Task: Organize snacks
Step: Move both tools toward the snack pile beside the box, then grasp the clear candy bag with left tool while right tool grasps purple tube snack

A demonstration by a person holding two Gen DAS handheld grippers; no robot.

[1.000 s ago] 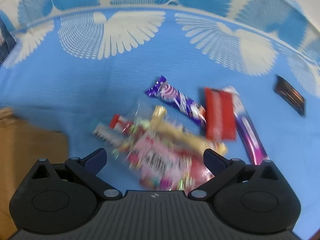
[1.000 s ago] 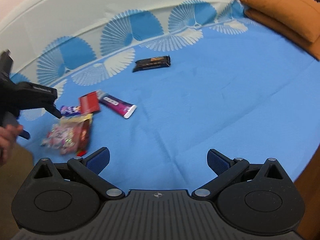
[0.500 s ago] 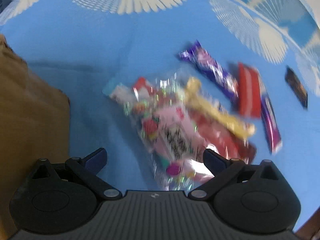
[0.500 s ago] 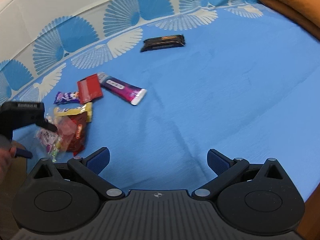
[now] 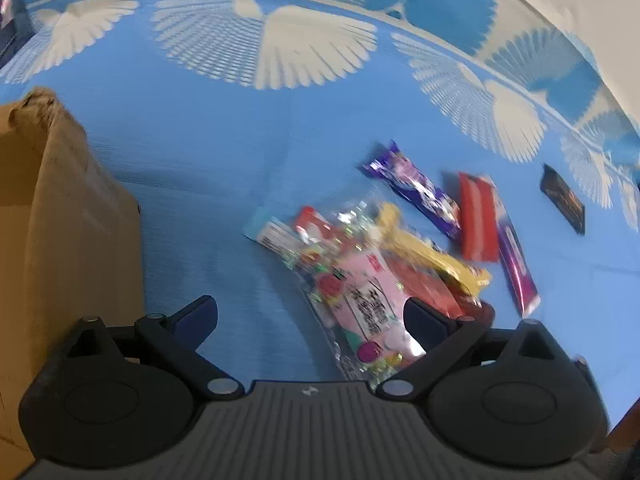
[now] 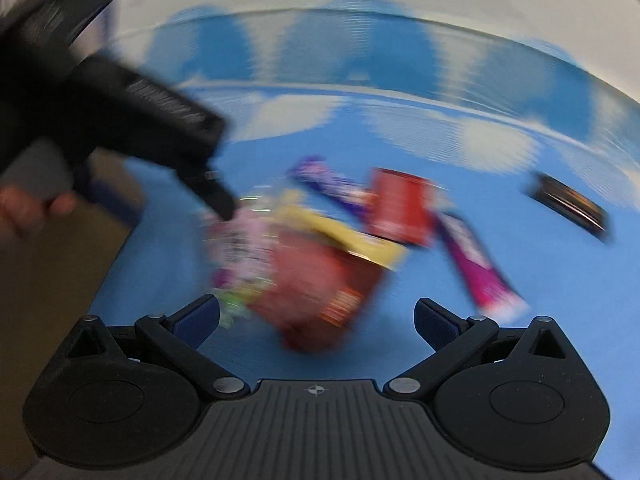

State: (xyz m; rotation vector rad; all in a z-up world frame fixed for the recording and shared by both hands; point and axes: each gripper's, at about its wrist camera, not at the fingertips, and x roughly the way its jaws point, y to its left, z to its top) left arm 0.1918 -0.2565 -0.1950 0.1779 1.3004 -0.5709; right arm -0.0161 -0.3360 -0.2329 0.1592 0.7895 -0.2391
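A pile of snacks lies on the blue patterned cloth [image 5: 200, 152]: a clear bag of pink candy [image 5: 360, 300], a yellow packet [image 5: 424, 248], a red bag [image 6: 320, 288], a purple bar [image 5: 416, 192], a red pack [image 5: 478, 216] and a magenta bar [image 5: 516, 264]. My left gripper [image 5: 310, 314] is open just above the candy bag; it also shows in the right wrist view [image 6: 218, 196], over the pile's left side. My right gripper [image 6: 316, 318] is open and empty, close before the red bag. The right wrist view is blurred.
A brown cardboard box [image 5: 52, 240] stands at the left of the pile, also in the right wrist view [image 6: 48, 280]. A dark bar [image 5: 562, 198] lies apart at the far right. The cloth's white edge curves along the back.
My right gripper has swung left and come in close to the snack pile. My left gripper has stayed low over the candy bag and shifted slightly left, showing more of the box.
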